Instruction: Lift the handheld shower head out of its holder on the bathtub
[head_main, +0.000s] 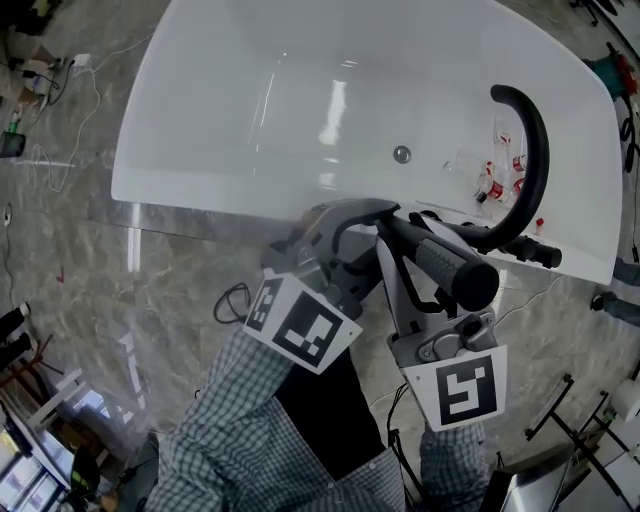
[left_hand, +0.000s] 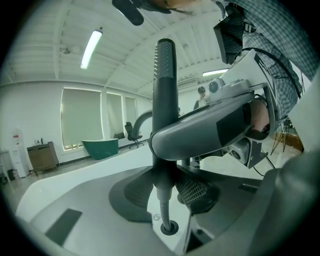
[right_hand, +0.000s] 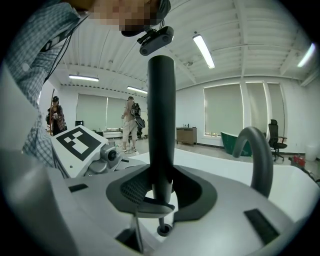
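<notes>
Item: shower head (left_hand: 164, 90), long axis standing upright, sitting directly above holder (left_hand: 169, 229) on bathtub (head_main: 200, 205) rim, hose (left_hand: 163, 207) trailing down into holder. Left gripper (left_hand: 165, 185) and right gripper (right_hand: 160, 192) both pinching it from opposite sides. Exit path running straight up.

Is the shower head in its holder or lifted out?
Lifted out: bare hose shows between the upright shower head and the holder.
</notes>
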